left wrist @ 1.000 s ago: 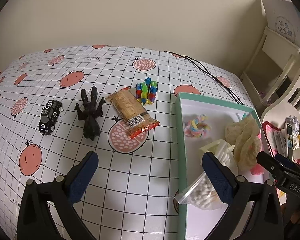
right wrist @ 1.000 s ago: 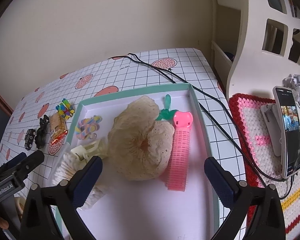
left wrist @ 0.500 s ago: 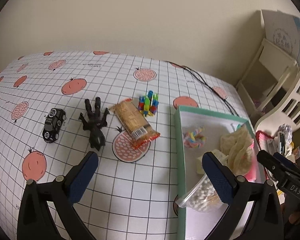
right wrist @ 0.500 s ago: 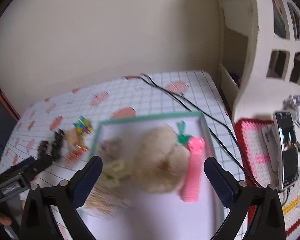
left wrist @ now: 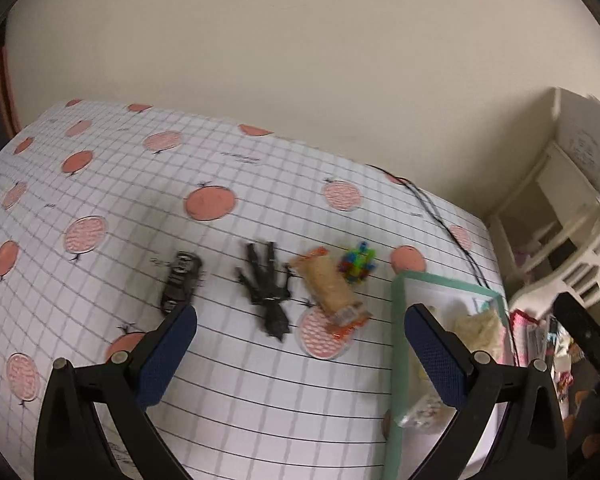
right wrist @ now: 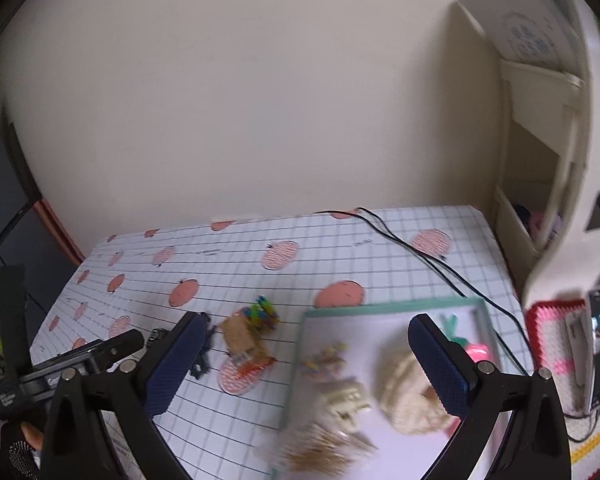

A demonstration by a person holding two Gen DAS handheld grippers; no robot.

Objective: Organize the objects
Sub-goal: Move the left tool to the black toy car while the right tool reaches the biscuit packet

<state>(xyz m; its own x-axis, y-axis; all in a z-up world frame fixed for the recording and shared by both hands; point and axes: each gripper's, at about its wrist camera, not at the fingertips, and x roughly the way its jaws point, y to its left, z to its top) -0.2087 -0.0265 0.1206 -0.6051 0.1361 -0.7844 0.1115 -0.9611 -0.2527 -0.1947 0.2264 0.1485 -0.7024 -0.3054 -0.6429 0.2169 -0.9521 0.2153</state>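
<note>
Toys lying loose on cloth, left of tray (left wrist: 396, 344): car (left wrist: 181, 282), figure (left wrist: 267, 292), snack (left wrist: 329, 286), blocks (left wrist: 357, 263). Left gripper (left wrist: 300, 354) hanging wide, empty, figure dead ahead, long axis pointing toward it. Right gripper (right wrist: 306, 364) wide, empty, hovering over tray edge, farther off.

Ahead of the left hand-held gripper (left wrist: 300, 344) with blue pads, the table (left wrist: 220, 380) wears a white grid cloth with pink-orange fruit; black toy car (left wrist: 181, 280), black figure (left wrist: 268, 292), multicoloured blocks (left wrist: 358, 262), mint-rimmed tray (left wrist: 396, 360).
</note>
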